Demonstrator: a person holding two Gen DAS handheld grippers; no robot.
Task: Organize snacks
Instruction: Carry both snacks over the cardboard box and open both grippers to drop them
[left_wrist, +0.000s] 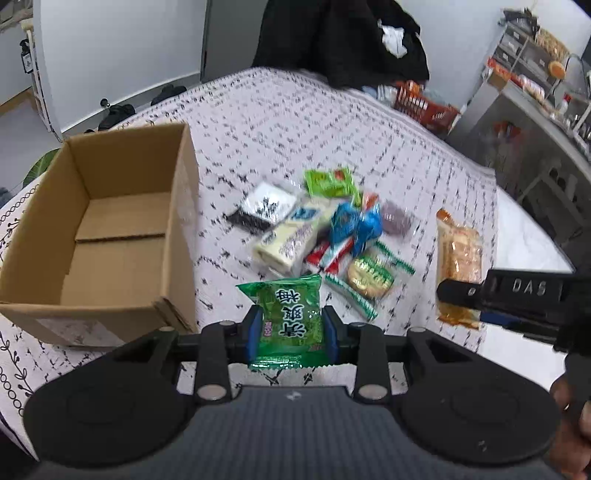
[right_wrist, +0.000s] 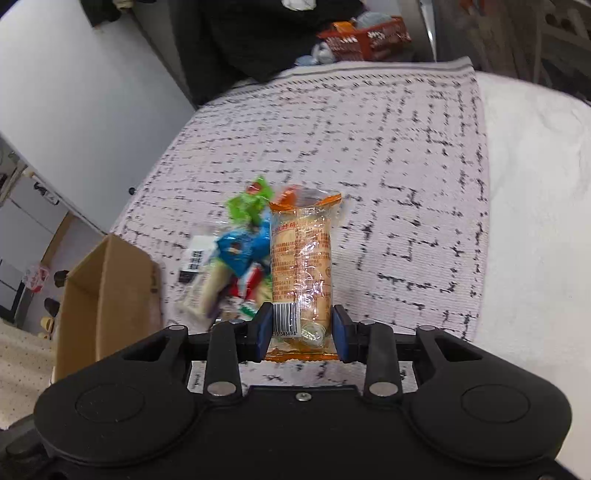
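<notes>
Right of the cardboard box (left_wrist: 110, 236), we hold a green packet (left_wrist: 288, 321) in the left gripper (left_wrist: 291, 332) and an orange packet (right_wrist: 301, 273) in the right gripper (right_wrist: 303, 332), jaws clamped on each; next, both probably go over the box for release.

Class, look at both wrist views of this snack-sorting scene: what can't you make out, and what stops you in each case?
- Snack pile, left wrist view: motion blur smears the labels; packets overlap, so no sure count.
- Cardboard box, right wrist view: the right gripper body cuts off its base; the inside is hidden.
- Orange packet, left wrist view: the near end sits behind the other gripper's finger.
- Red basket, right wrist view: far and blurred; contents unclear.
</notes>
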